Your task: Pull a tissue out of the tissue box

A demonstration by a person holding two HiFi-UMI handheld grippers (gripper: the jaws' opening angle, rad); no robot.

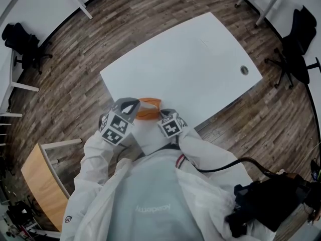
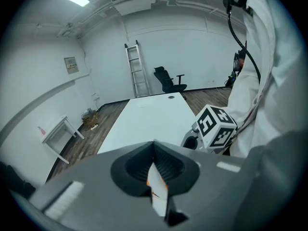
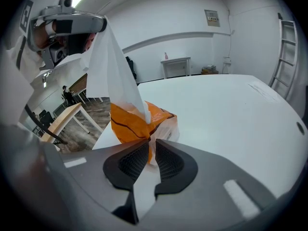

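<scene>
An orange plastic tissue pack (image 1: 148, 109) lies at the near edge of the white table (image 1: 200, 59). In the right gripper view, my right gripper (image 3: 150, 146) is shut on the near edge of the tissue pack (image 3: 139, 121) and holds it down. A white tissue (image 3: 113, 66) stretches up out of the pack to my left gripper (image 3: 67, 23), raised at the upper left. My left gripper (image 2: 154, 146) is shut on that tissue (image 2: 157, 191), a strip of which shows between its jaws. In the head view, the left gripper (image 1: 131, 104) and the right gripper (image 1: 163, 113) flank the pack.
The table has a round cable hole (image 1: 244, 70) at its far right. Black office chairs (image 1: 296, 39) stand to the right and at the far left (image 1: 20, 41). A wooden table (image 1: 42, 185) stands near my left side. A ladder (image 2: 136, 69) leans on the back wall.
</scene>
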